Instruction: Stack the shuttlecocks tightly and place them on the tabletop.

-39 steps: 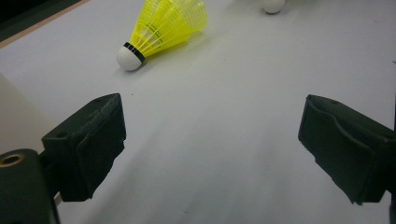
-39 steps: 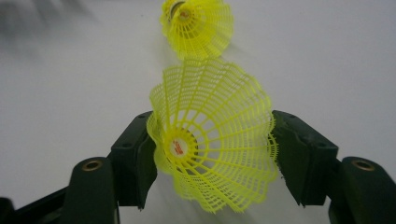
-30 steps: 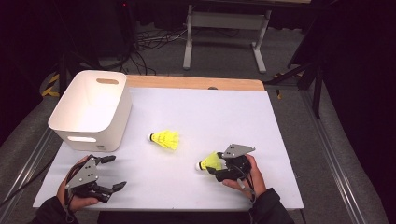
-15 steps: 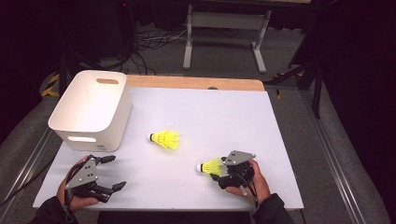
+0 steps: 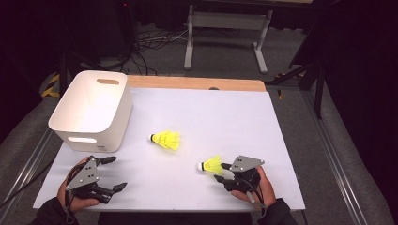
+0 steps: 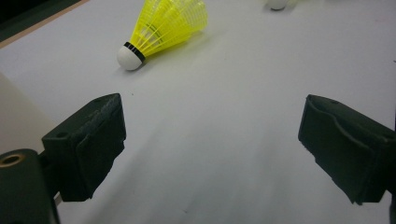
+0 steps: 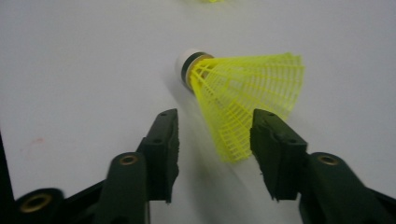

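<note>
The near shuttlecock (image 7: pixel 243 102) lies on its side on the bench (image 5: pixel 234 117) at near right, cork pointing left, so its open skirt faces the right gripper (image 7: pixel 215 154), whose jaws have just been closing around the skirt's rim without yet pinching it. That hand rests low at the near edge, gripper level and aimed left. The left gripper (image 5: pixel 110 173) lies idle at near left, jaws released wide, with the second shuttlecock (image 5: pixel 165 139) mid-bench beside the bin (image 5: pixel 94 112).

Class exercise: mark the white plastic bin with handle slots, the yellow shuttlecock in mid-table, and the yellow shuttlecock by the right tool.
White plastic bin with handle slots (image 5: pixel 109 125), high view, its right side wall.
Mid-table yellow plastic shuttlecock (image 5: pixel 167 139), high view, its mesh skirt.
Yellow plastic shuttlecock by the right tool (image 7: pixel 243 88), right gripper view, its mesh skirt.
</note>
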Tool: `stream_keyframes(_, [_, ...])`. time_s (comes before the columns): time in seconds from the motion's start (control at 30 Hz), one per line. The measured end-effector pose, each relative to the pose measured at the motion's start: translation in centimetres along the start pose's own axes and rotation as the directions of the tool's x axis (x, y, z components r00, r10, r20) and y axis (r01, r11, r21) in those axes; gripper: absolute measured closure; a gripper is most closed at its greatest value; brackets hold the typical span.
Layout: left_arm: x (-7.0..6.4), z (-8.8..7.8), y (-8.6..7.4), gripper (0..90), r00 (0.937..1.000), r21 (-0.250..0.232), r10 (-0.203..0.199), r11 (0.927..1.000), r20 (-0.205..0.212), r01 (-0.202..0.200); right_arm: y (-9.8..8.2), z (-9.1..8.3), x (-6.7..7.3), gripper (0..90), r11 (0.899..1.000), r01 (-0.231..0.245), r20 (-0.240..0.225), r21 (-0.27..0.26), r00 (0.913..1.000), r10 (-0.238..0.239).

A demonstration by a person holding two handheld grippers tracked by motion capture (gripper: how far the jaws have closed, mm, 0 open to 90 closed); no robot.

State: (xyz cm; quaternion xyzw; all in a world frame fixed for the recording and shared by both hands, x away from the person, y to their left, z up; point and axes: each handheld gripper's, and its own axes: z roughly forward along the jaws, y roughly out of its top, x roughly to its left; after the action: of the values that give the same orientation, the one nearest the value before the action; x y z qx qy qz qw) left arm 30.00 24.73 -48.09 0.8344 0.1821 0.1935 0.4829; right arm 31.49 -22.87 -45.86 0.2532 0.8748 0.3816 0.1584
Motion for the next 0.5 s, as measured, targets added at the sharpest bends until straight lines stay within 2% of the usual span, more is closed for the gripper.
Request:
stream_keyframes(0.2, [0.01, 0.02, -0.02, 8.2, 1.0, -0.002, -0.001, 1.0, -0.002, 0.001, -0.07, 0.65, 0.38, 80.5, 0.999, 0.046, -0.043, 0.011, 0.9981, -0.045])
stream_keyframes(0.37, [0.05, 0.06, -0.03, 8.1, 1.0, -0.001, -0.004, 1.0, -0.002, 0.004, -0.15, 0.7, 0.17, 89.4, 0.999, 0.045, -0.053, -0.015, 0.9976, -0.046])
stream_keyframes(0.5, [0.09, 0.06, -0.05, 8.1, 1.0, -0.005, -0.005, 1.0, 0.003, 0.005, 0.16, 0.93, 0.16, 90.0, 0.999, 0.05, -0.043, -0.021, 0.9978, -0.051])
